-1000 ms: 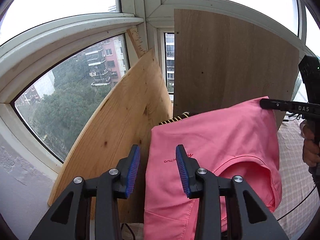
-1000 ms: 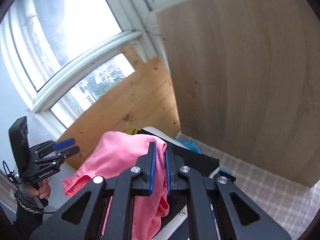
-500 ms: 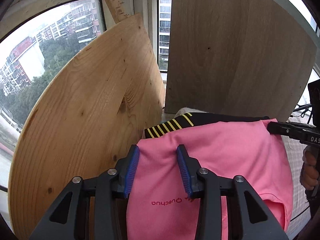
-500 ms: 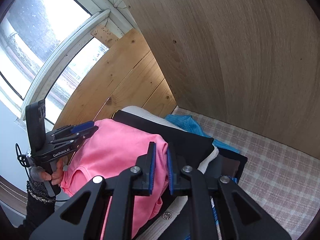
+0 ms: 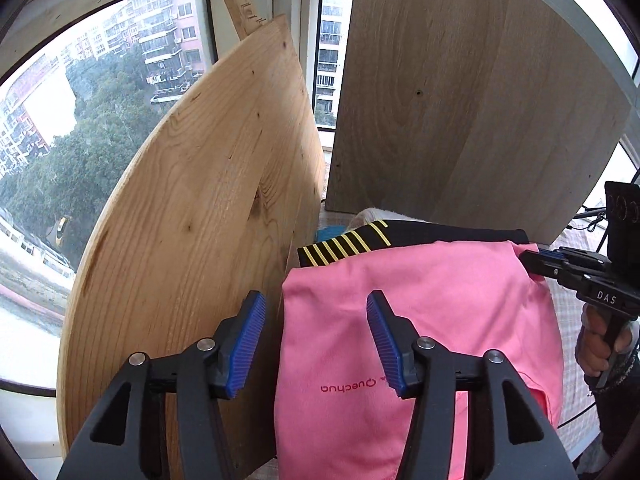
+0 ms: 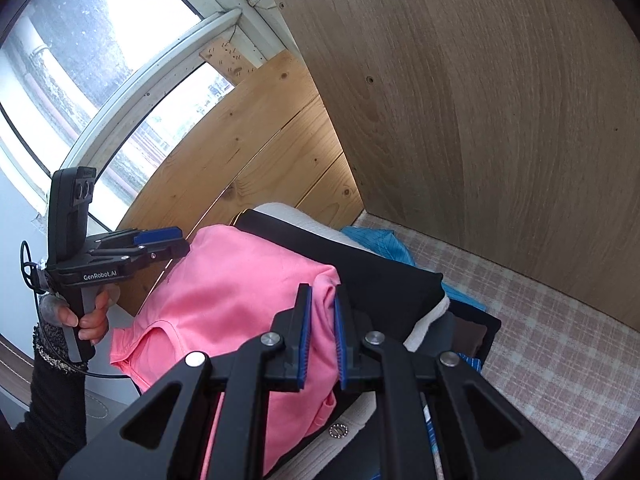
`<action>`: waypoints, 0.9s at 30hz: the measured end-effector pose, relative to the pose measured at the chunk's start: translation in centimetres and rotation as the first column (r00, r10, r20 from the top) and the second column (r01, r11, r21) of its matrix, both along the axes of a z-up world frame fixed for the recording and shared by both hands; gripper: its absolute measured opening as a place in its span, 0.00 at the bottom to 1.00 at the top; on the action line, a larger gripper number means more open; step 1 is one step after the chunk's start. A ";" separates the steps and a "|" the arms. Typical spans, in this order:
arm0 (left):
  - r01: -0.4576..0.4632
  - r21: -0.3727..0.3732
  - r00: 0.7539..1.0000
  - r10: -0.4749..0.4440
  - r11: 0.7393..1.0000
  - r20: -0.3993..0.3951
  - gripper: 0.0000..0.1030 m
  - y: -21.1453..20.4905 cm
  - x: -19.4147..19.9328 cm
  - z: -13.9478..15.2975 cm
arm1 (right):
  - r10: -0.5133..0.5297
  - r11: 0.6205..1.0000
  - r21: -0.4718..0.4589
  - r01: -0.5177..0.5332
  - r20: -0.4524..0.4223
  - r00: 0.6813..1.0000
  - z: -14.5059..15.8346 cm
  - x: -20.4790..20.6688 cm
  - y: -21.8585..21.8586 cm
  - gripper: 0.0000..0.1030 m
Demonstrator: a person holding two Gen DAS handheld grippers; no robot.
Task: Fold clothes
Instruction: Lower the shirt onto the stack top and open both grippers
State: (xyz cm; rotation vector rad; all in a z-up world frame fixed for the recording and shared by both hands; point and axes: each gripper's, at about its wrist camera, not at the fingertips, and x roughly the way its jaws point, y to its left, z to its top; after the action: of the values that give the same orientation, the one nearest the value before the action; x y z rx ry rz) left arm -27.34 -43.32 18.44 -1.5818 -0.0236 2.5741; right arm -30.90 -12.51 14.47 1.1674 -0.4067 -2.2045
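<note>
A folded pink shirt (image 5: 420,300) (image 6: 240,280) lies on top of a stack of folded clothes, over a black garment with yellow stripes (image 5: 344,246). My left gripper (image 5: 316,320) is open at the shirt's near left corner, and the shirt's left edge shows between its blue pads (image 5: 248,340). In the right wrist view my right gripper (image 6: 322,308) is shut on the shirt's far right corner, with pink cloth pinched between its pads. The right gripper (image 5: 560,266) also shows at the shirt's right corner in the left wrist view. The left gripper (image 6: 160,242) shows at the shirt's left edge in the right wrist view.
A pale pine board (image 5: 192,240) leans close on the left and a darker wooden panel (image 5: 460,120) stands behind the stack. Below the pink shirt lie black (image 6: 380,276), white (image 6: 430,316) and blue (image 6: 376,240) garments. A pink checked cloth (image 6: 540,340) covers the surface. Windows lie beyond.
Both grippers have come down and forward with the pink shirt, which now rests on the stack. The right gripper stays shut on its corner and the left stays open.
</note>
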 end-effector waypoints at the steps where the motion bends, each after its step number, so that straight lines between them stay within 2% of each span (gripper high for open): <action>1: 0.002 0.004 1.000 -0.002 1.000 0.020 0.52 0.0 -0.5 -0.4 | 0.000 1.000 -0.003 0.000 0.002 1.000 -0.1 0.0 0.0 0.12; 3: 0.015 0.007 0.997 -0.015 1.000 0.071 0.52 0.2 -1.7 -1.5 | -0.003 1.000 -0.008 0.003 0.005 1.000 -0.2 -0.1 0.2 0.12; 5: 0.021 0.010 0.998 -0.021 1.000 0.054 0.48 0.5 -2.0 -1.8 | -0.006 1.000 -0.013 0.006 0.007 1.000 -0.3 -0.1 0.3 0.12; 6: 0.022 0.014 0.999 -0.023 1.000 0.037 0.33 0.5 -2.0 -1.8 | -0.007 1.000 -0.016 0.007 0.008 1.000 -0.3 -0.1 0.4 0.12; 7: 0.023 0.015 1.000 -0.024 1.000 0.019 0.14 0.6 -2.0 -1.8 | -0.009 1.000 -0.018 0.009 0.009 1.000 -0.4 -0.2 0.5 0.12; 8: 0.021 0.009 1.000 -0.021 1.000 -0.003 0.05 0.7 -1.7 -1.6 | -0.010 1.000 -0.021 0.010 0.010 1.000 -0.5 -0.2 0.6 0.12; 9: 0.020 0.003 1.000 -0.019 1.000 -0.024 0.02 0.8 -1.4 -1.4 | -0.012 1.000 -0.024 0.012 0.009 1.000 -0.5 -0.2 0.7 0.12; 18: 0.016 -0.096 0.976 -0.036 0.995 -0.215 0.02 2.1 1.2 2.2 | -0.057 0.995 -0.088 0.053 -0.051 0.997 1.1 1.3 2.5 0.09; 21: 0.025 -0.087 0.983 -0.040 0.996 -0.179 0.04 2.4 -0.9 0.9 | -0.090 0.996 -0.021 0.088 -0.101 0.991 1.6 1.3 2.3 0.09; 22: 0.024 -0.111 0.990 -0.039 0.994 -0.134 0.07 2.7 -1.6 0.0 | -0.093 0.995 0.021 0.095 -0.098 0.991 1.3 0.9 1.9 0.09; 24: 0.018 -0.156 0.992 -0.037 0.988 -0.124 0.07 2.9 -1.3 -0.4 | -0.080 0.992 0.095 0.087 -0.067 0.995 0.5 0.3 1.2 0.12; 26: -0.002 -0.164 0.988 -0.024 0.986 -0.155 0.09 2.4 0.4 0.5 | -0.084 0.991 0.097 0.091 -0.072 0.994 1.1 0.8 1.6 0.13; 27: -0.016 -0.156 0.983 -0.013 0.988 -0.183 0.16 1.8 1.6 1.4 | -0.091 0.991 0.088 0.099 -0.086 0.992 1.6 1.3 1.9 0.15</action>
State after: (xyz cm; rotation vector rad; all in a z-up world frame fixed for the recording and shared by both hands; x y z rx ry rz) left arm -25.70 -41.51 19.88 -1.3822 0.2001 2.7728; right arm -29.63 -10.66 16.06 1.1222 -0.3354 -2.3670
